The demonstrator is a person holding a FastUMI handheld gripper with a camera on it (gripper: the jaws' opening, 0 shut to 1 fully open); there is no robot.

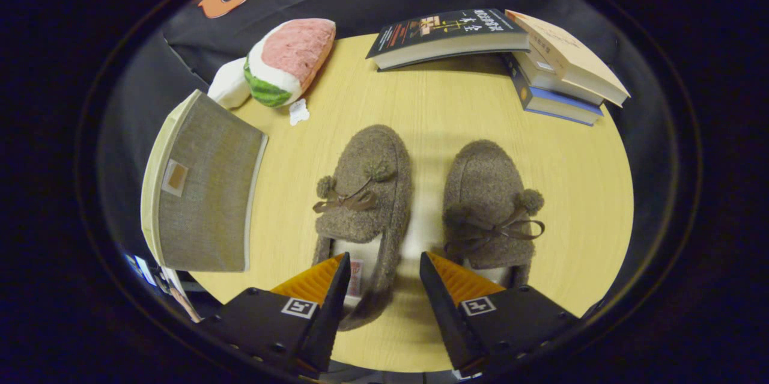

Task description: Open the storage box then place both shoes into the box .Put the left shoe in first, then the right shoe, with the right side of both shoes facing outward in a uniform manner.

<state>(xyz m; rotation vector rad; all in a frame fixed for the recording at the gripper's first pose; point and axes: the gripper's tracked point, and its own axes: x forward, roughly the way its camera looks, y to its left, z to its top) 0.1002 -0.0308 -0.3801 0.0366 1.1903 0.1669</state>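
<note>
Gripper [384, 270]: fingers are standing apart, holding nothing, above the heels of two fuzzy brown pom-pom slippers lying side by side, left slipper [364, 204], right slipper [489, 207], on the round pale wooden table [577, 192]. Leftward, a grey woven fabric storage box [201, 188] is sitting closed. Beyond: plush watermelon slice [288, 62], stacked books [510, 50].

Light wooden table [432, 101], two brown slippers [366, 192], closed storage box [204, 185], watermelon plush [288, 62], stacked books [541, 65]
</note>
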